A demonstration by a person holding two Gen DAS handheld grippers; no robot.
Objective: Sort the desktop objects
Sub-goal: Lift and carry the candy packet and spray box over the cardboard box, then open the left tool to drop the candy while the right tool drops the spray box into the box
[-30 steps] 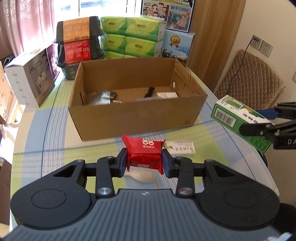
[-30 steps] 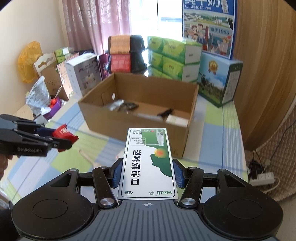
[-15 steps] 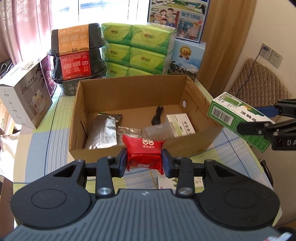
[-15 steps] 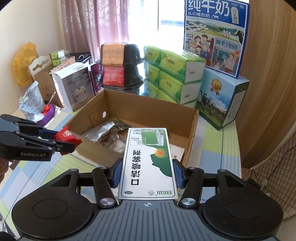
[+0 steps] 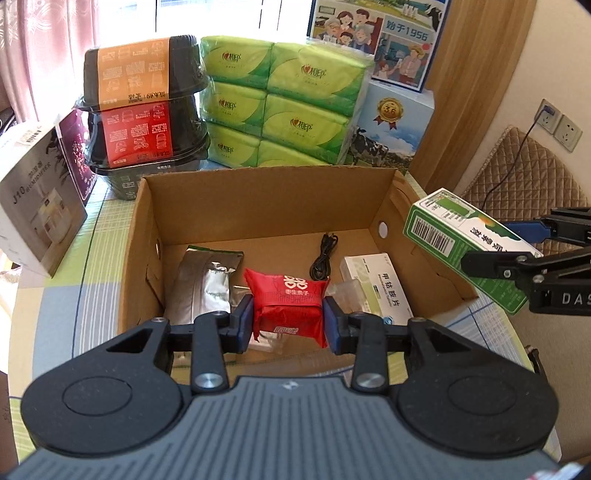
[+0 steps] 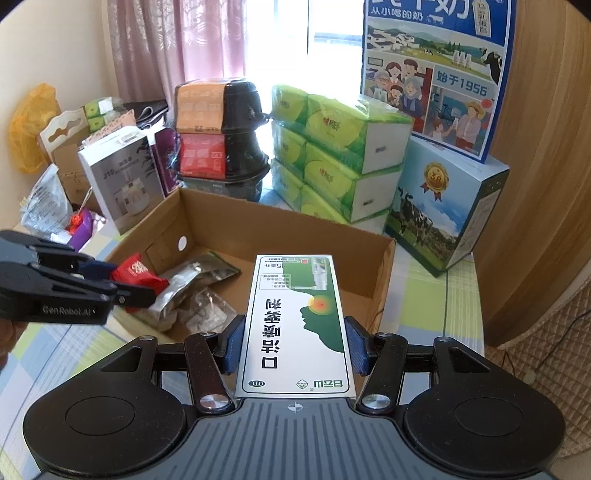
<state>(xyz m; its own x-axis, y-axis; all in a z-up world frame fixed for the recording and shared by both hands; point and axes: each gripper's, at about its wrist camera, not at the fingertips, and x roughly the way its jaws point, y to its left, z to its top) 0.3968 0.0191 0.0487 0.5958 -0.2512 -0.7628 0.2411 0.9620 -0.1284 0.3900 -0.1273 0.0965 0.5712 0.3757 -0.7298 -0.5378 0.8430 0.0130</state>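
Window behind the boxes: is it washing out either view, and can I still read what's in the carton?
Left wrist view: window blown out, yet the carton floor is evenly lit and the foil pouch and cable are sharp. Right wrist view: the same glare; fisheye bends the wood panel.

cardboard box (image 5: 207, 206) on table (image 5: 92, 236), tissue packs (image 5: 280, 99) behind

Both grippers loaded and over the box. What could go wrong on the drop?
1. The right gripper holds the green medicine box near the cardboard box's right wall; released there, it may clip the rim and fall outside.
2. The left gripper holds the red packet above the foil pouch and clear wrapper; it might land on them and slide.
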